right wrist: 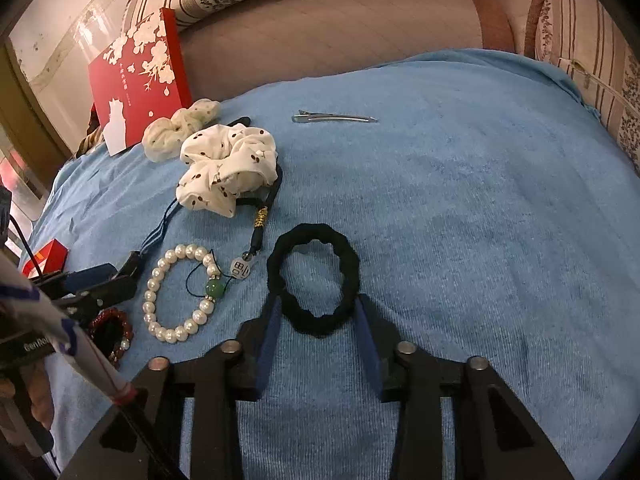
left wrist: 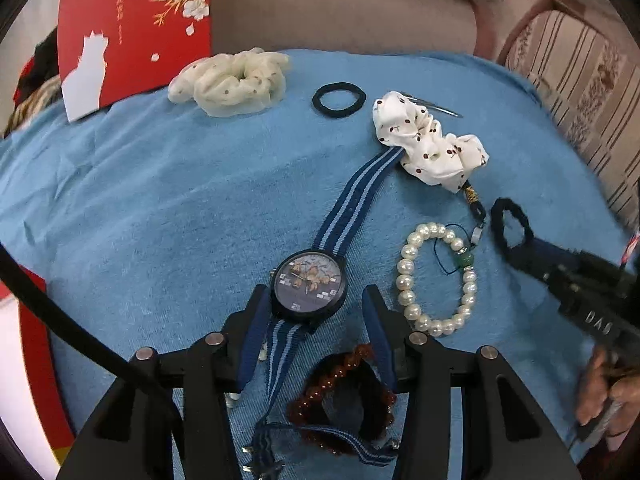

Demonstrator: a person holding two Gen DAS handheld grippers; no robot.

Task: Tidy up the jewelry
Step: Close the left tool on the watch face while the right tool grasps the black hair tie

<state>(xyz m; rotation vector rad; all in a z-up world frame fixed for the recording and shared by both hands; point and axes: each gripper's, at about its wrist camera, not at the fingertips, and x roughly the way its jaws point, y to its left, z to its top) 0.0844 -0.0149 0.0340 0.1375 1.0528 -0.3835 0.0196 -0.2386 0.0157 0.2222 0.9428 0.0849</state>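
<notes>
left gripper (left wrist: 316,312): nearest the left wrist camera; jaws part open, astride the watch (left wrist: 309,284), its dial between the blue pads; whether the pads touch the case cannot be told.
watch strap: striped blue, running up to the white dotted scrunchie (left wrist: 430,142) and down past the red bead bracelet (left wrist: 340,396), which lies between the gripper's arms.
right gripper (right wrist: 318,312): jaws narrowed around the thick black hair tie (right wrist: 314,278); both pads meet the tie's near edge, gripping it on the blue towel (right wrist: 460,200).
pearl bracelet (left wrist: 438,278): just right of the watch, with a green bead; beside it a black cord with a small charm (right wrist: 242,270).
left view only: watch dial, thin black hair band (left wrist: 339,100), a hand (left wrist: 608,392) on the right gripper's handle.
right view only: full silver hair clip (right wrist: 334,118), well apart from the rest.
both views: cream scrunchie (left wrist: 232,82) and red box (left wrist: 136,28) at the towel's far left.
</notes>
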